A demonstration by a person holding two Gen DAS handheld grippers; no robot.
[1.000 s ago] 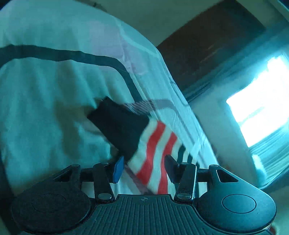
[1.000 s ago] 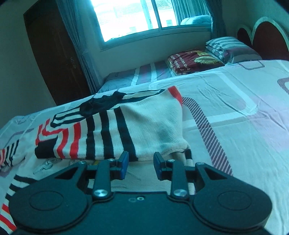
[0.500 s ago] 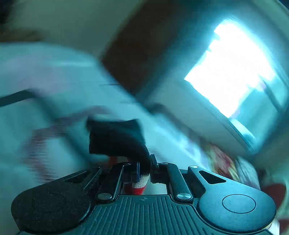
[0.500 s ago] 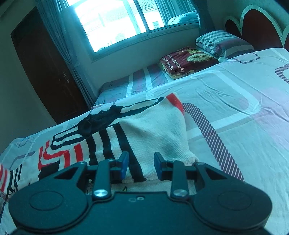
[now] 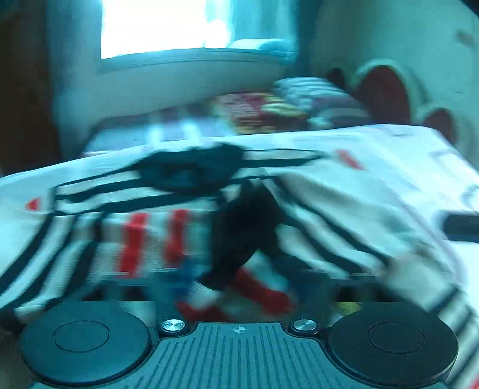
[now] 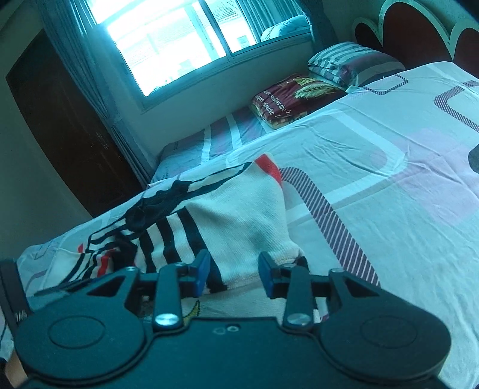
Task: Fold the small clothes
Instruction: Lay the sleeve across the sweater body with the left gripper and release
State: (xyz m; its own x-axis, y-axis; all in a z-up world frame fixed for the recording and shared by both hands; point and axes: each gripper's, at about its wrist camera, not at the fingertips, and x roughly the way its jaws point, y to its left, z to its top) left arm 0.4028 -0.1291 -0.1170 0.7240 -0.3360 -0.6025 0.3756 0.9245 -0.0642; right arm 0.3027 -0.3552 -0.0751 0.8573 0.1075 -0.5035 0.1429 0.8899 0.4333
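Observation:
A small knitted sweater [image 6: 239, 215], cream with black and red stripes and a black collar, lies partly folded on the bed; it also shows in the blurred left wrist view [image 5: 149, 236]. My left gripper [image 5: 227, 287] is over the sweater with its striped sleeve and black cuff [image 5: 239, 239] lying between the jaws; motion blur hides the fingers. My right gripper [image 6: 233, 272] is open and empty, its blue pads just above the near edge of the folded side.
The bed sheet [image 6: 389, 185] has pink and grey patterns. Folded blankets and a pillow [image 6: 353, 62] lie by the headboard [image 6: 419, 27]. A window [image 6: 173, 39] and a dark wooden door [image 6: 69, 131] are behind.
My left gripper closed on the sleeve cuff and swung it from the far side over onto the sweater body. My right gripper rose a little and stayed open.

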